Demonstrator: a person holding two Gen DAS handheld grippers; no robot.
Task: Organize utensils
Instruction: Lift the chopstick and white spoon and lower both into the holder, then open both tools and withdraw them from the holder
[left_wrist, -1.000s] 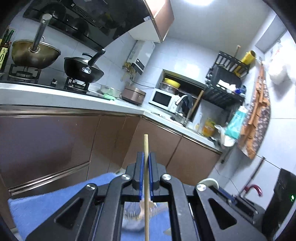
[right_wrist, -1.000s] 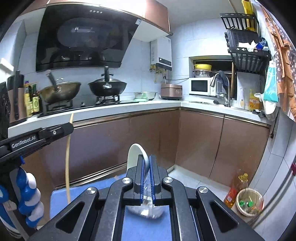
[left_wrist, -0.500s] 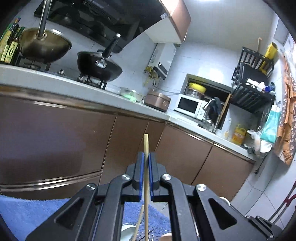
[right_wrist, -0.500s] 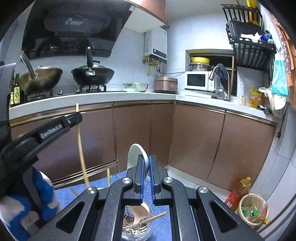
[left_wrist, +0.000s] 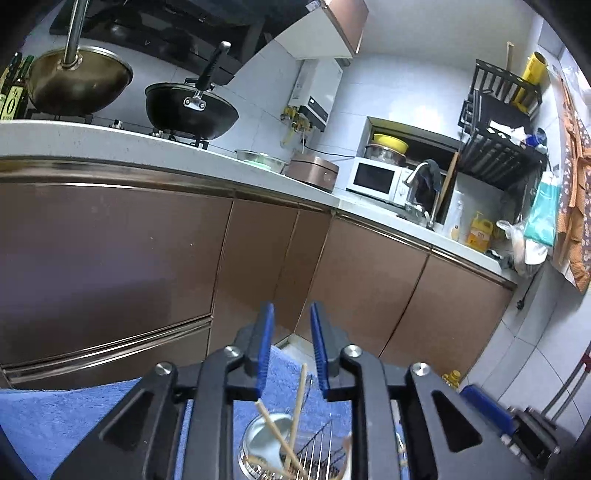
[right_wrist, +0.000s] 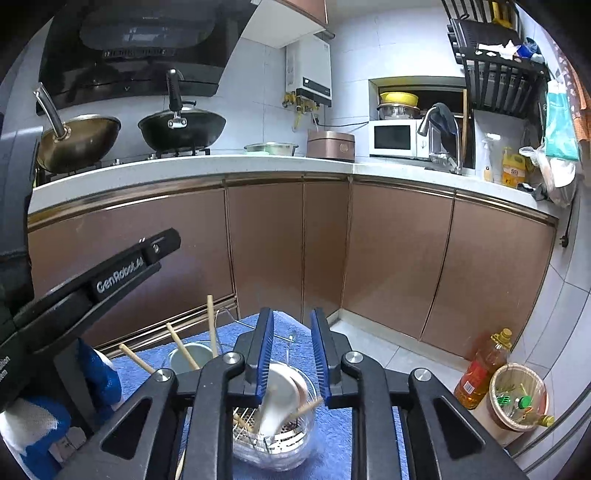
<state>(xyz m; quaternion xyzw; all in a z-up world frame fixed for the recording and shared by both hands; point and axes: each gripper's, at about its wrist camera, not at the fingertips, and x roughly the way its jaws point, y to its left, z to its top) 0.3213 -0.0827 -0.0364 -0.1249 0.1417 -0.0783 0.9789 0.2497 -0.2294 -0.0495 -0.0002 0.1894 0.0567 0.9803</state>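
Note:
My left gripper (left_wrist: 291, 309) hangs over a white cup (left_wrist: 264, 437) on the blue towel (left_wrist: 55, 413). Its jaws are opening, and the wooden chopstick (left_wrist: 298, 397) stands loose in the cup, its top between the pads without touching them. In the right wrist view the same cup (right_wrist: 188, 360) holds several chopsticks, with the left gripper (right_wrist: 162, 247) above it. My right gripper (right_wrist: 291, 314) is also opening, over a clear holder with a metal mesh (right_wrist: 295, 443). The white spoon (right_wrist: 275, 404) leans inside that holder, free of the pads.
Brown cabinet doors (right_wrist: 388, 266) and a white counter (right_wrist: 184, 173) with two woks (right_wrist: 183, 127) stand just beyond the towel. An oil bottle (right_wrist: 480, 373) and a small waste basket (right_wrist: 517, 398) sit on the floor at right. A blue-and-white gloved hand (right_wrist: 37, 424) holds the left gripper.
Both grippers came down toward the towel. The left let go of the chopstick into the cup. The right let go of the white spoon into the mesh holder. Both jaws now stand apart.

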